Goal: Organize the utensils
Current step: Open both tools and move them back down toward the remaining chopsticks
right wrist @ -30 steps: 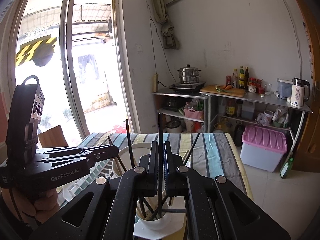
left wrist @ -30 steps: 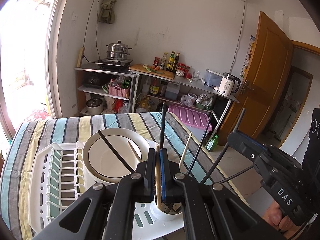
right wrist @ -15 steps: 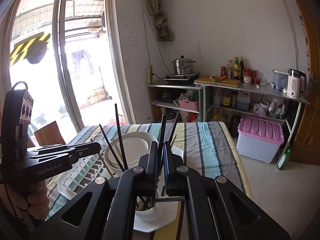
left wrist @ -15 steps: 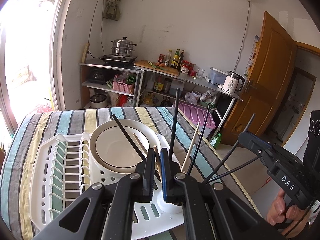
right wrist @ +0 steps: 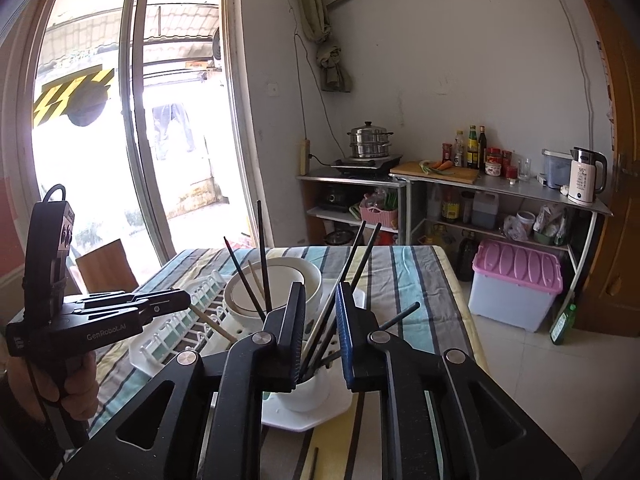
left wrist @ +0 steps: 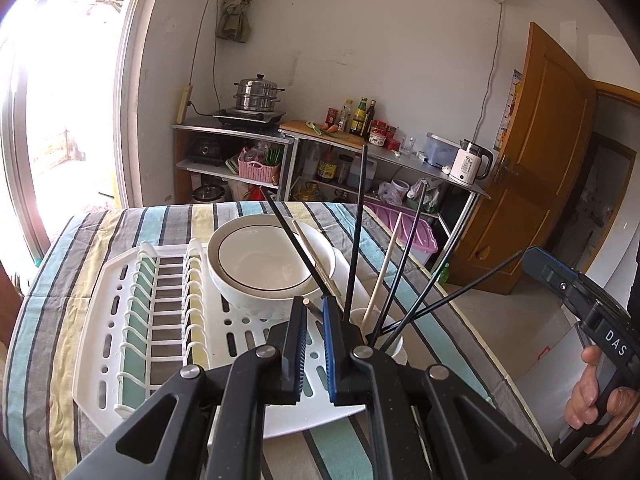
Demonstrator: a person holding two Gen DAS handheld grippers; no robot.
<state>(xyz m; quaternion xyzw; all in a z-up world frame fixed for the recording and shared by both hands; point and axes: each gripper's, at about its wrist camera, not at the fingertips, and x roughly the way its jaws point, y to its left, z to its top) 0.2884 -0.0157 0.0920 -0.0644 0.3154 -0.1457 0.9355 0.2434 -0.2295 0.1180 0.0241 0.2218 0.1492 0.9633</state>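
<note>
The white cup was taken as the landmark; it was seen at the near corner of the drying rack, just in front of the bowl; several black chopsticks were found fanned out of the cup, leaning apart; the right gripper was held just above the cup with its jaws opening, two black sticks being seen in the gap but not pressed; the left gripper was seen clenched, left of the cup, on the end of a wooden chopstick slanted towards the cup; sorting was judged nearly done; the slanted stick might be dropped beside the cup because it was nipped so near its end; the cup might be tipped if the leaning sticks were snagged by the parting jaws
</note>
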